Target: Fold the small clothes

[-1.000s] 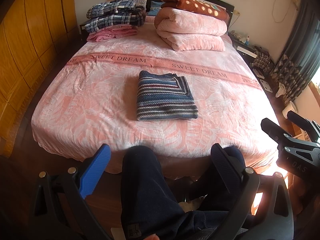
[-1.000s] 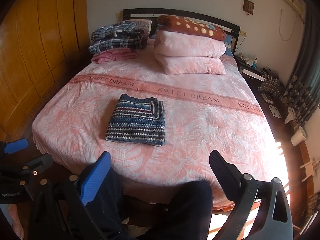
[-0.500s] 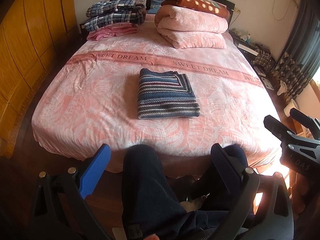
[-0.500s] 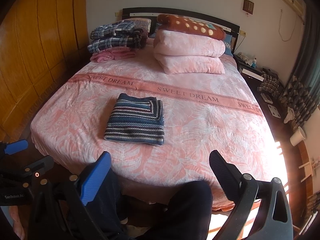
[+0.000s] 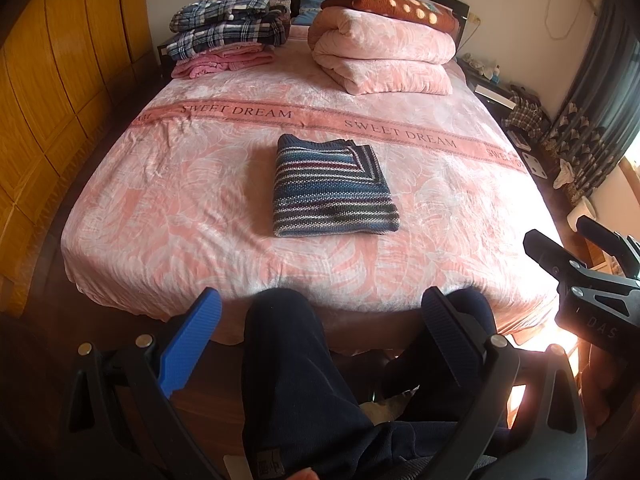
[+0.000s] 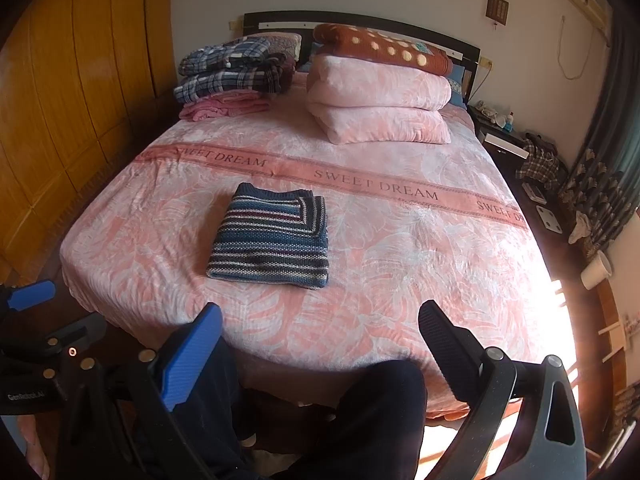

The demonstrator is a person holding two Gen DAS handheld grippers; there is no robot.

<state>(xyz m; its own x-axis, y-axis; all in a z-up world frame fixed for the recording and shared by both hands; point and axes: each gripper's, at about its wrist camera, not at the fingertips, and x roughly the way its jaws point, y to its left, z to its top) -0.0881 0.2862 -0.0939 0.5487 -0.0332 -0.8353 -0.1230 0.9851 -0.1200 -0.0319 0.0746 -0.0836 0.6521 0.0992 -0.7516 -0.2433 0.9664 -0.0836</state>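
A blue striped knitted sweater point(image 5: 330, 190) point(image 6: 272, 238) lies folded into a neat rectangle in the middle of the pink bed point(image 5: 180, 216) point(image 6: 420, 264). My left gripper point(image 5: 320, 312) hangs open below the foot of the bed, well short of the sweater, with nothing between its fingers. My right gripper point(image 6: 320, 320) is open too, held over the bed's near edge and empty. The right gripper shows at the right border of the left wrist view. A person's dark trouser legs point(image 5: 288, 380) point(image 6: 380, 412) lie under both grippers.
At the headboard sit a stack of plaid and pink clothes point(image 5: 228, 36) point(image 6: 232, 72) and a folded pink duvet with a brown dotted blanket point(image 5: 384, 48) point(image 6: 380, 92). A wooden wardrobe point(image 5: 52, 100) lines the left. A cluttered bedside table and curtain point(image 6: 592, 184) stand right.
Both grippers have drifted slightly, so the bed sits a little lower in the left wrist view and a little higher in the right. The sweater has not moved.
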